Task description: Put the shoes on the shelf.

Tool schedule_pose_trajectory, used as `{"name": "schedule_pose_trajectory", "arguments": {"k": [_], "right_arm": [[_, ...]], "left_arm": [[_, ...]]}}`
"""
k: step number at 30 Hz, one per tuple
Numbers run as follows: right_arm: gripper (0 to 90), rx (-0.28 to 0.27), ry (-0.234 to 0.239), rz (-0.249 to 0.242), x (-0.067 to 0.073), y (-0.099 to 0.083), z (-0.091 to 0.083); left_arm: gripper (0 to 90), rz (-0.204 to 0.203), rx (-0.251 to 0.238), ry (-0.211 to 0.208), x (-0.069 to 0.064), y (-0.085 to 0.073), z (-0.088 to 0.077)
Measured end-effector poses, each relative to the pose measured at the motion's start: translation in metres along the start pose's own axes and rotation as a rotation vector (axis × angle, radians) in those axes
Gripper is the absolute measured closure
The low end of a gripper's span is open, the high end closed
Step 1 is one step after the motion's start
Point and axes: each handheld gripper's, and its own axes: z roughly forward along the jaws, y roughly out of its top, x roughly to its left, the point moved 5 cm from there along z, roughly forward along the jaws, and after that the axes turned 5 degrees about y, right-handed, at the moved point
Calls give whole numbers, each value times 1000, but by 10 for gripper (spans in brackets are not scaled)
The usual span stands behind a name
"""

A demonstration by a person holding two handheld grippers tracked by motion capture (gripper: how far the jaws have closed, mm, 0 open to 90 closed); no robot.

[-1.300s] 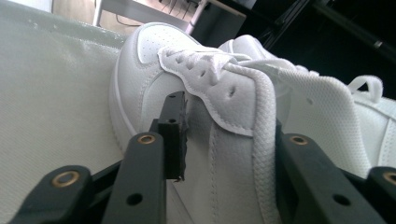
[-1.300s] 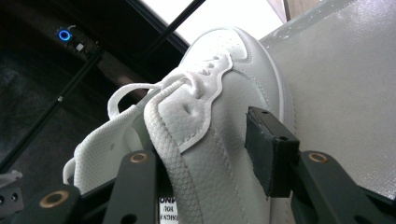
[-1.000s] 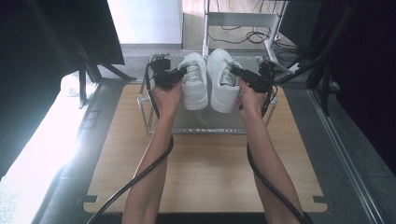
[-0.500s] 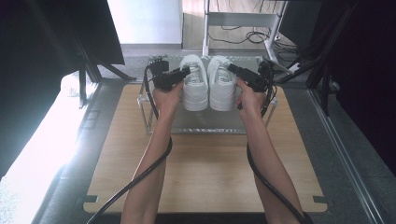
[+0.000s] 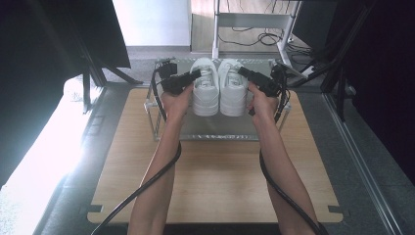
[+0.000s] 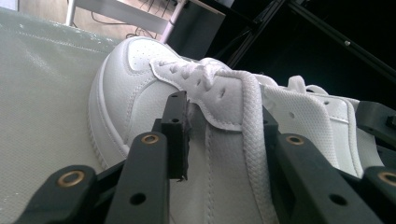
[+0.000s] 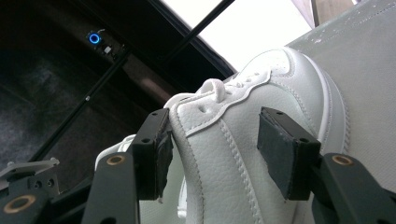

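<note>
Both shoes sit side by side, touching, on the grey rack (image 5: 220, 128) at the far edge of the table (image 5: 215, 176). Left gripper (image 5: 195, 75) straddles the left shoe (image 5: 205, 93) at the lace edge; jaws just closed a little, pads part-open, a gap shows at the near pad. Right gripper (image 5: 243, 72) straddles the right shoe (image 5: 233, 90); jaws just opened slightly, both pads stand off the leather.

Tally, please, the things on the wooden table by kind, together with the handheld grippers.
White leather sneakers: 2, the left one and the right one
Metal-framed rack with a grey shelf: 1
Black two-jaw grippers: 2, the left gripper and the right gripper
Total: 5
</note>
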Motion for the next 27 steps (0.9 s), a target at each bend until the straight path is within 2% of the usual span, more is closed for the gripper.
{"name": "schedule_pose_trajectory", "arguments": {"k": [3, 6, 9, 10, 12, 13, 15, 17, 20, 25, 27], "right_arm": [[437, 6, 7, -9, -1, 0, -1], [402, 15, 30, -3, -3, 0, -3], [361, 8, 40, -3, -7, 2, -6], [354, 5, 40, -5, -8, 3, -7], [340, 0, 56, -14, -10, 4, -9], [334, 2, 70, -16, -10, 5, -11], [320, -2, 83, -23, -10, 6, -13], [308, -1, 95, -28, -10, 7, -16], [283, -1, 109, -29, -10, 9, -21], [264, 10, 133, -37, -11, 9, -28], [261, 15, 143, -41, -12, 9, -31]], "left_arm": [[618, 13, 5, 10, 1, 0, 0], [507, -9, 29, 10, 4, 0, 0], [435, -3, 22, 22, 5, -1, -1], [424, -2, 17, 8, 5, -1, -2], [315, -30, -25, -66, 2, 2, -7], [310, -35, -30, -84, 0, 3, -9], [284, -2, -22, -87, -3, 5, -13], [262, 12, -26, -85, -4, 7, -17], [218, -2, -37, -104, -4, 9, -24], [142, 21, -34, -99, 1, 6, -33], [138, 19, -38, -106, 2, 4, -35]]}}
